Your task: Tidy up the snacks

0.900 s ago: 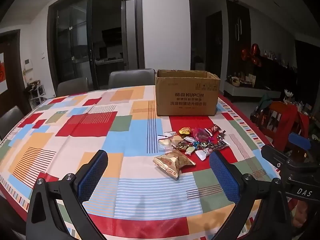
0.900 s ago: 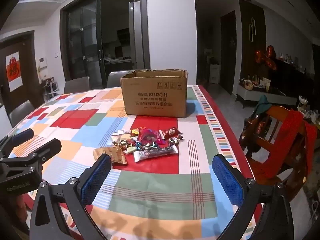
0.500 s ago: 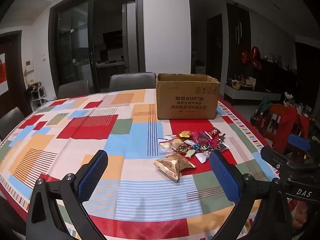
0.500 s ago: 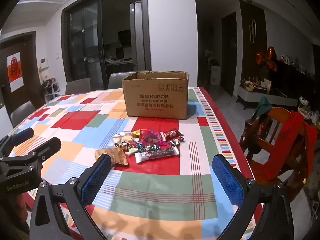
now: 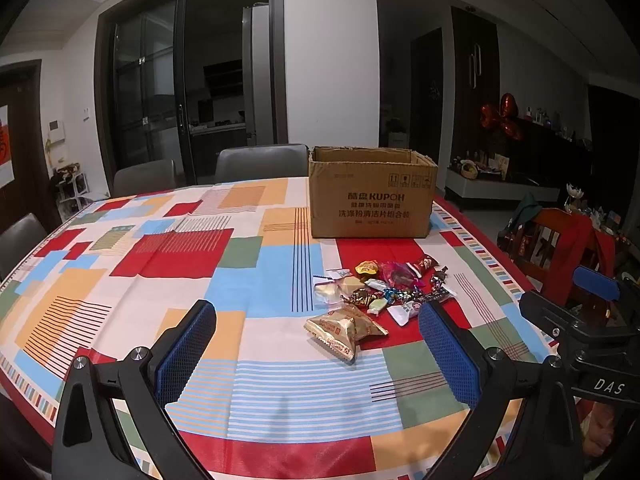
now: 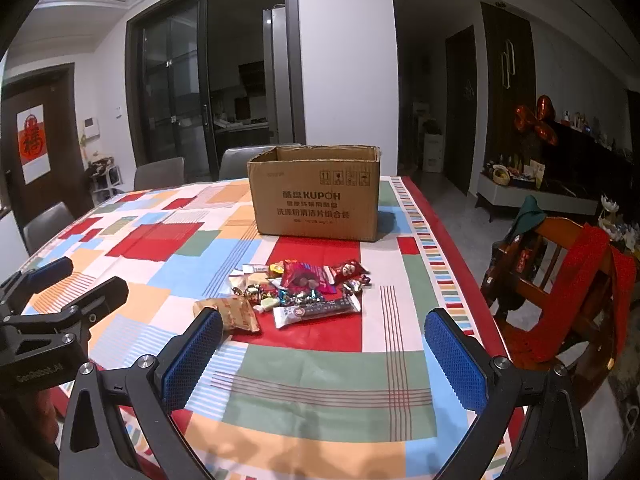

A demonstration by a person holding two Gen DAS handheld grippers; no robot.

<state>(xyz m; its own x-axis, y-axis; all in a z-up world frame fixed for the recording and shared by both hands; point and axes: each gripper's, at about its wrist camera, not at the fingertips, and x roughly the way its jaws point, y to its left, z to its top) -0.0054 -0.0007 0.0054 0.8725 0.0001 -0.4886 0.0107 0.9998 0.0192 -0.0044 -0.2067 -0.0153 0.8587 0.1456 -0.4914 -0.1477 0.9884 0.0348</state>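
A pile of wrapped snacks (image 5: 384, 286) (image 6: 304, 286) lies on the patchwork tablecloth (image 5: 160, 248) (image 6: 328, 376). Nearest me is a gold packet (image 5: 344, 328) (image 6: 236, 312); a long white bar (image 6: 316, 310) lies beside it. Behind the pile stands an open cardboard box (image 5: 370, 198) (image 6: 316, 196). My left gripper (image 5: 316, 354) hovers open over the near table edge, short of the gold packet. My right gripper (image 6: 324, 360) is open too, short of the pile. Nothing sits between either pair of fingers. Each view shows the other gripper at its edge.
Grey chairs (image 5: 260, 162) stand behind the table's far side. A wooden chair draped in red cloth (image 6: 568, 292) is close to the table's right edge. Dark glass doors (image 5: 180, 96) and a white pillar (image 5: 332, 60) are beyond.
Both views have tilted up slightly, so the box and snack pile sit a little lower in frame. Both grippers stay wide open and the snacks have not moved.
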